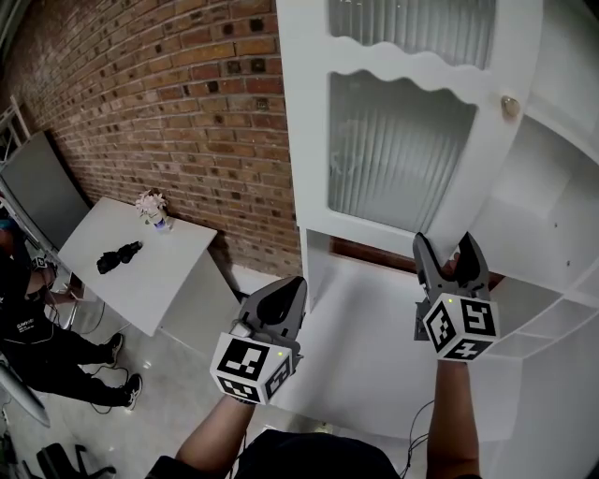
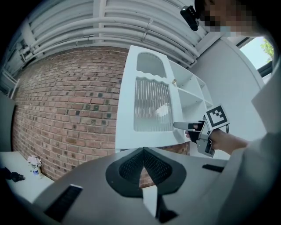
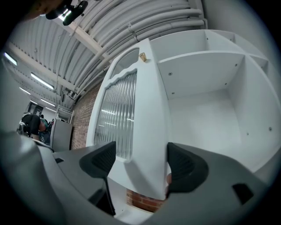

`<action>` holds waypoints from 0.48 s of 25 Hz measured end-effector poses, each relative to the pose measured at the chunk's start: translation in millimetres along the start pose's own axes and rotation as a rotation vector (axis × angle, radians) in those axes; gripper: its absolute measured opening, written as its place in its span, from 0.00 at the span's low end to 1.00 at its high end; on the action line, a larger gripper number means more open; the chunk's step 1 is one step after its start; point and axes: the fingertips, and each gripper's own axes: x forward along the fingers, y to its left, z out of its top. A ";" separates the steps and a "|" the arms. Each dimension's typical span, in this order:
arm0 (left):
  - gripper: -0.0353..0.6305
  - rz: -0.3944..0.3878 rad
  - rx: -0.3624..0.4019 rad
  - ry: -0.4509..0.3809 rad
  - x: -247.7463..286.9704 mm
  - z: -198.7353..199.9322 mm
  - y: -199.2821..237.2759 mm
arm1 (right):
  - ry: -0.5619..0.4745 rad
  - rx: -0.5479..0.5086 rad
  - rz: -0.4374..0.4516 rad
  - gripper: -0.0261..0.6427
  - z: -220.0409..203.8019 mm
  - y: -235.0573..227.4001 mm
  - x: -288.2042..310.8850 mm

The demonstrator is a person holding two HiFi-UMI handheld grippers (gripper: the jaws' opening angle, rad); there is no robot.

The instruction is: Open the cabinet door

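The door [image 1: 398, 159] stands swung wide open. The right claw [image 1: 447, 251] gapes around its bottom edge, gripping nothing; draw it straight back without bumping. The left claw [image 1: 285, 297] is closed, empty.

Counts taken from the head view.

- Hand-held grippers: 2, namely the left hand-held gripper [image 1: 285, 299] and the right hand-held gripper [image 1: 445, 250].
- Marker cubes: 2, one per gripper, the left marker cube [image 1: 251, 365] and the right marker cube [image 1: 459, 326].
- Cabinet [image 1: 547, 178]: 1.
- Cabinet door [image 1: 309, 140]: 1.
- Ribbed glass panes in the door: 2, the upper pane [image 1: 412, 23] and the lower pane [image 1: 398, 150].
- Knob [image 1: 509, 106]: 1.
- Table [image 1: 140, 281]: 1.
- Items on the table: 2, one small flower pot [image 1: 153, 208] and one black object [image 1: 119, 257], too small to tell what it is.
- Grey panel [image 1: 42, 192]: 1.
- Bystander [image 1: 33, 327]: 1, with 2 shoes showing.
- Brick wall [image 1: 178, 103]: 1.
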 end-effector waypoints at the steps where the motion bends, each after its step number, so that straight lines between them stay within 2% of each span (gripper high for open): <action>1: 0.06 0.003 -0.002 0.001 -1.6 -0.1 1.7 | -0.002 0.000 -0.001 0.54 0.5 1.3 -2.0; 8: 0.06 -0.024 0.002 0.000 -15.8 3.2 6.2 | 0.000 0.030 -0.015 0.51 2.0 5.5 -18.3; 12: 0.06 -0.048 -0.005 -0.005 -25.8 6.4 11.4 | -0.005 0.054 -0.054 0.36 5.3 2.0 -35.5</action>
